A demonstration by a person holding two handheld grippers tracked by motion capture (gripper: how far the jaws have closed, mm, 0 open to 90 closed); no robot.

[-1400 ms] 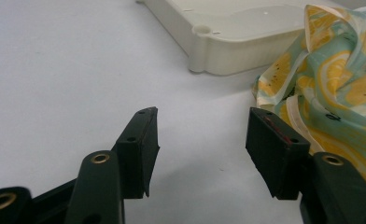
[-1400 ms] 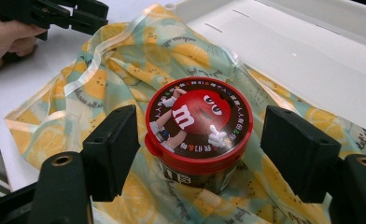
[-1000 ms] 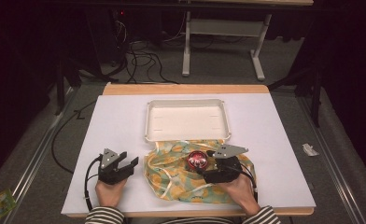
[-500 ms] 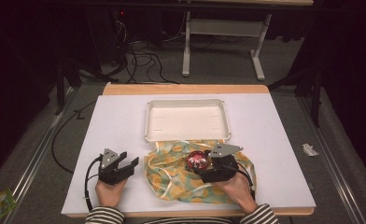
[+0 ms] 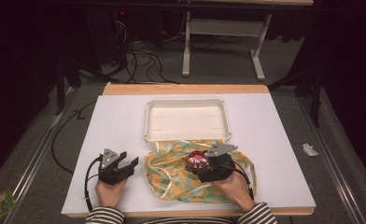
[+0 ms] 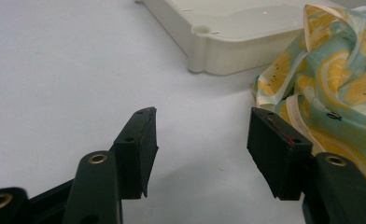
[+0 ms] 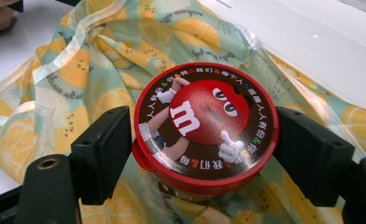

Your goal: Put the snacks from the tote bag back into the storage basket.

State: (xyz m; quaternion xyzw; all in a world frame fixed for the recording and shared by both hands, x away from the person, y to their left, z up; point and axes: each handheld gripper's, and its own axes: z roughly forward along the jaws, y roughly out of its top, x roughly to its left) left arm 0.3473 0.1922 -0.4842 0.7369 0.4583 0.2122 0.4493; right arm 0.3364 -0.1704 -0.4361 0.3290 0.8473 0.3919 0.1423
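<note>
Right gripper view: right hand-held gripper clamps the red tin between its 2 jaws, above the cloth.

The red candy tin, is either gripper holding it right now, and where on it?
The right gripper clamps the red candy tin by opposite sides of its round wall, just below the lid. The left gripper is open, holding nothing.

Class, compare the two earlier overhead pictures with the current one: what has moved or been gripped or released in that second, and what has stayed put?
Hardly anything. The right gripper stays closed around the red round tin on the lemon-print cloth, shifting at most slightly. The left gripper remains open and empty beside the cloth. The white tray has not moved.
</note>
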